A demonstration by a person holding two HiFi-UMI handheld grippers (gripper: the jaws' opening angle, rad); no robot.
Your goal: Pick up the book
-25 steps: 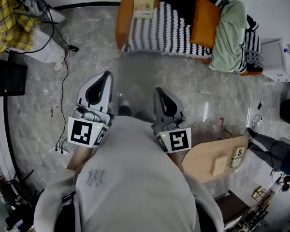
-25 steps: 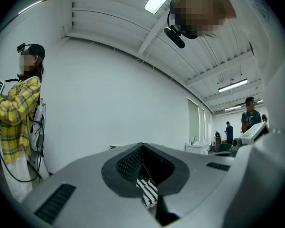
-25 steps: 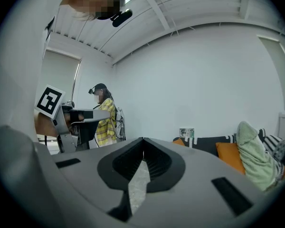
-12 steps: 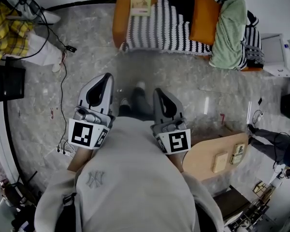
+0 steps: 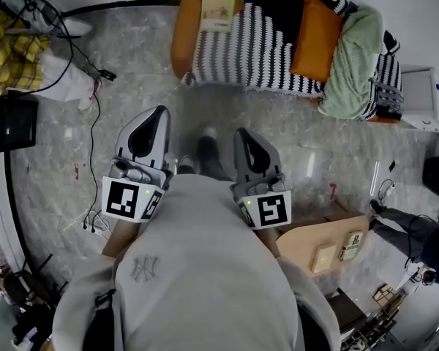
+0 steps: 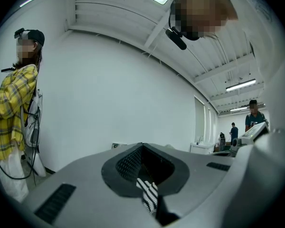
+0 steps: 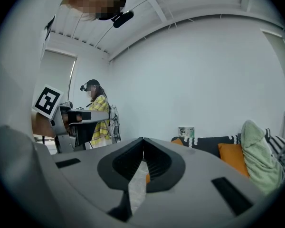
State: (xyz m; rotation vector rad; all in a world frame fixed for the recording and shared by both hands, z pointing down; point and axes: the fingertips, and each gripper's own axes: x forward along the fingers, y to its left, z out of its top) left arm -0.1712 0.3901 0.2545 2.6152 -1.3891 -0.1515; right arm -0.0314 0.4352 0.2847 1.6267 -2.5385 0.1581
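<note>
The book [image 5: 218,9], pale green with a picture on its cover, lies at the left end of the orange sofa [image 5: 180,35], far ahead of both grippers. In the right gripper view the book [image 7: 185,132] stands small against the wall above the sofa back. My left gripper [image 5: 159,113] and right gripper [image 5: 243,134] are held side by side at chest height over the marble floor, both pointing toward the sofa. Both are shut with nothing between the jaws, as the left gripper [image 6: 142,145] and right gripper [image 7: 143,139] show close up.
A black-and-white striped blanket [image 5: 256,42], an orange cushion [image 5: 316,31] and a green cloth [image 5: 355,61] cover the sofa. Cables [image 5: 95,93] trail on the floor at left, near a person in a yellow plaid shirt [image 5: 7,42]. A wooden table [image 5: 314,243] stands at right.
The person carrying the grippers has stepped toward the sofa, a shoe now showing between the grippers. The wooden table has slid lower in view. Both grippers stay shut.
</note>
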